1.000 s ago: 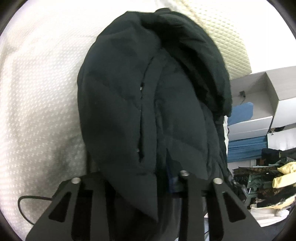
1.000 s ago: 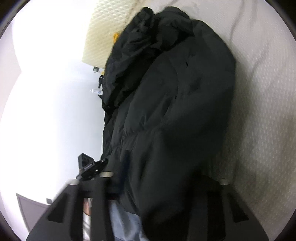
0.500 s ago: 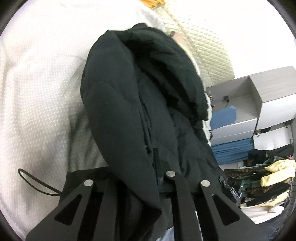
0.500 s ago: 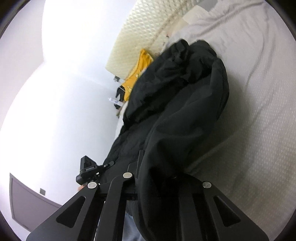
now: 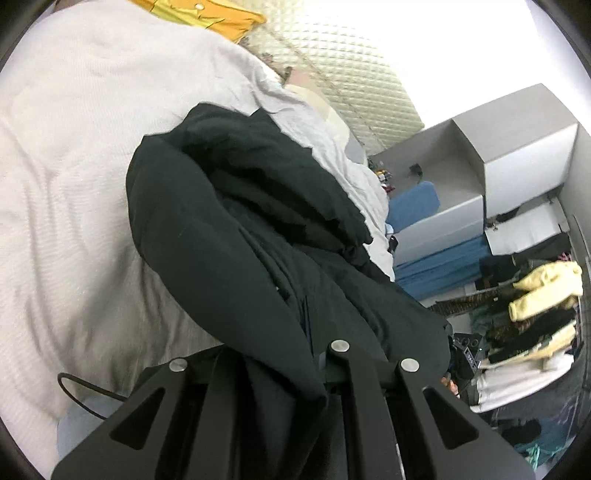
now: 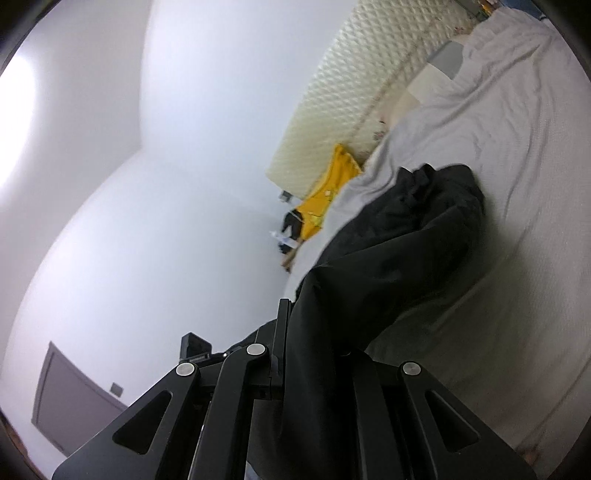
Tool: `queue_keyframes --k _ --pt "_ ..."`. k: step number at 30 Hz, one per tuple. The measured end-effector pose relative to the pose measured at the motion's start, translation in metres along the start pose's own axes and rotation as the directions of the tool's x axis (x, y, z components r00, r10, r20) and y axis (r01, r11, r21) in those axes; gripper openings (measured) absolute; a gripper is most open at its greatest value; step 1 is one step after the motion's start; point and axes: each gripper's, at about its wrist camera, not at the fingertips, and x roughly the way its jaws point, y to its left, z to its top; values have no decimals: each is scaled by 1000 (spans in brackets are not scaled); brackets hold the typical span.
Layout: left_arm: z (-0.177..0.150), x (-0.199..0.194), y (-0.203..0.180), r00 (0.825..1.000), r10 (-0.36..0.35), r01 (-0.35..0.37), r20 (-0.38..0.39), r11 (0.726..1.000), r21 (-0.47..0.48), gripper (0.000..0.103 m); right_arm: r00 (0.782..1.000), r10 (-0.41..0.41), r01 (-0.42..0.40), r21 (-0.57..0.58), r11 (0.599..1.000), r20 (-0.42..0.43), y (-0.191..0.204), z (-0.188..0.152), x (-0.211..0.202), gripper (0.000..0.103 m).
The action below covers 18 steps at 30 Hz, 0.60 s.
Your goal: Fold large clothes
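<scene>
A large black padded jacket (image 5: 236,236) is stretched from both grippers out onto the white bed (image 5: 66,177). My left gripper (image 5: 288,354) is shut on one part of the jacket's near edge, and the cloth drapes over its fingers. My right gripper (image 6: 314,350) is shut on another part of the jacket (image 6: 399,254), which hangs between its fingers. The jacket's far end, bunched up, rests on the bedcover (image 6: 517,192). The fingertips are hidden by the cloth.
A yellow garment (image 5: 207,14) lies at the head of the bed by the quilted headboard (image 5: 354,81); it also shows in the right wrist view (image 6: 325,195). Grey shelves (image 5: 480,177) and heaped clothes (image 5: 532,317) stand to the right. A black cable (image 5: 85,387) lies at the near bed edge.
Both grippers have lifted and pulled back with the jacket, tilting upward. The jacket looks smaller and farther, and more of the bed, headboard and wall has come into view.
</scene>
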Motion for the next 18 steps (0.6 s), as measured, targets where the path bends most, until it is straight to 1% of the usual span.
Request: queue_keyframes --k 2,4,7,12,14,18 --pt "-12 -18 -6 1000 -3 3 3 1000 22 8 1000 22 -22 -12 1000 3 14 -15 -13 6" --pt "-23 -30 -11 1000 -8 8 3 999 33 8 999 32 -32 -16 999 5 25 -24 -21 6" --pt "-41 -48 -18 1000 -17 17 4 999 39 8 999 46 -46 -30 999 13 44 -45 -45 6" --pt "-66 -68 -25 999 -35 35 2 999 29 8 999 41 -40 -40 998 29 70 -72 -72 6" --pt "-73 -72 -28 999 -34 34 1 999 35 8 999 28 -26 -47 999 35 77 -77 -78 6" --pt "-72 -71 -34 1000 -29 29 -6 999 35 8 999 8 -6 -37 999 52 73 -68 -70 6"
